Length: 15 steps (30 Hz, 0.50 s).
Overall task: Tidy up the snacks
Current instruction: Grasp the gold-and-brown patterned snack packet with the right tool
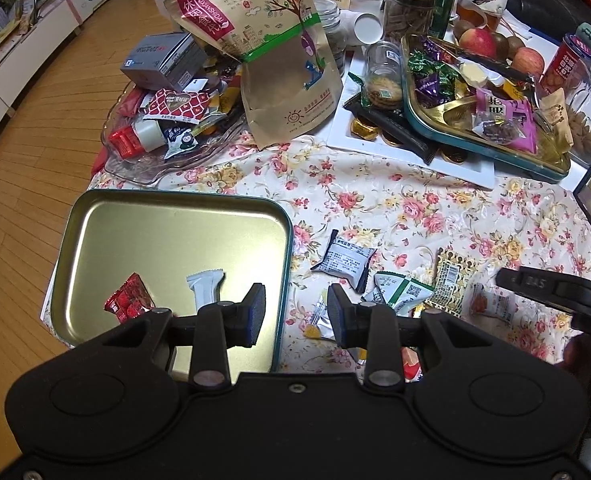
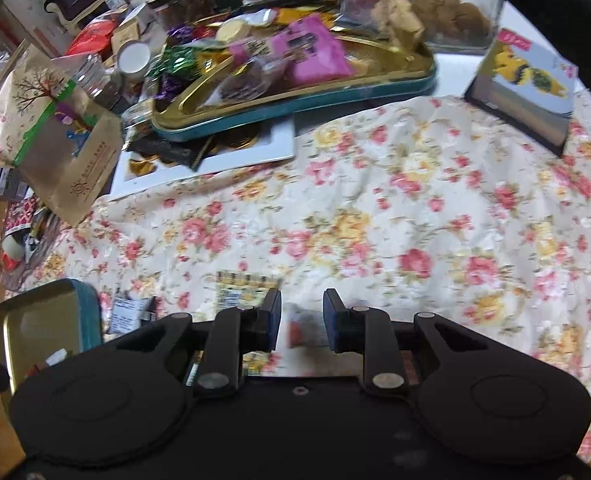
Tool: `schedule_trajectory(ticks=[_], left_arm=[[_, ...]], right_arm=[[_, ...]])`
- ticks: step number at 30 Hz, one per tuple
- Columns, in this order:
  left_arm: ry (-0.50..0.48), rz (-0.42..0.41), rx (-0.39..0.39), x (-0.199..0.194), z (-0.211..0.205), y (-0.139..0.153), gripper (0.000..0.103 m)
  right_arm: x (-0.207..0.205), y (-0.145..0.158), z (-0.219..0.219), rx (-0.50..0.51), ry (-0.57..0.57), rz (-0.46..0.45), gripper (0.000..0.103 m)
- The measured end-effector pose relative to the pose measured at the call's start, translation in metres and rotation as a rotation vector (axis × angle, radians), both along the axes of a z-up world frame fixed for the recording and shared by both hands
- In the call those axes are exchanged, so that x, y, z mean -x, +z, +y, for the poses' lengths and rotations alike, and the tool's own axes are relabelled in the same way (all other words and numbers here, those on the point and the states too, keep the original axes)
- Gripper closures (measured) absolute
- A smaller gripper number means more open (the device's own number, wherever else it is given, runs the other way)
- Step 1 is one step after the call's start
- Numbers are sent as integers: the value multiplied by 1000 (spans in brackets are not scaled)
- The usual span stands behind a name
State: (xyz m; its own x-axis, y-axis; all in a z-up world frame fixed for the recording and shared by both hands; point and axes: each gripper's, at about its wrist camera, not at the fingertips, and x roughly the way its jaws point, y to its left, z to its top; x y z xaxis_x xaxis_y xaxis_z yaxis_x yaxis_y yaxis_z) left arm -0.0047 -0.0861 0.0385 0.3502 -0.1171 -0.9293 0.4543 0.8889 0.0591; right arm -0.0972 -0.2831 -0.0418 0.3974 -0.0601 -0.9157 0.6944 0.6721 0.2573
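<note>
A gold tin tray with a teal rim point(image 1: 167, 232) lies at the near left of the floral tablecloth and holds a red snack packet point(image 1: 129, 300) and a white packet point(image 1: 205, 286). My left gripper point(image 1: 295, 314) is open and empty over the tray's right edge. Loose packets lie on the cloth: a black one point(image 1: 345, 258), a green-white one point(image 1: 401, 290), a yellow patterned one point(image 1: 451, 280). My right gripper point(image 2: 301, 320) is open around a white packet with an orange mark point(image 2: 299, 330), blurred; it also shows in the left wrist view point(image 1: 491, 302). The tray shows at left point(image 2: 35, 320).
A second teal tin point(image 1: 475, 120) full of sweets rests on a white tray at the back right. A glass dish point(image 1: 167, 148) of snacks and a brown paper bag point(image 1: 271, 60) stand at the back left. Jars, a can and apples are behind. A picture frame point(image 2: 527, 92) leans at right.
</note>
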Motion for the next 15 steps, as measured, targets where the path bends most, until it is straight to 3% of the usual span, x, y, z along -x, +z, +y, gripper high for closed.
schedule_trajectory(ticks=[7,15], left_arm=[[8,26,20,-4,1,1,60],[12,32,33,-5,4,3,60]], right_arm=[[-36,-16,25,-49,25,-3,77],[-56,-31,36,-48,-38,48,77]])
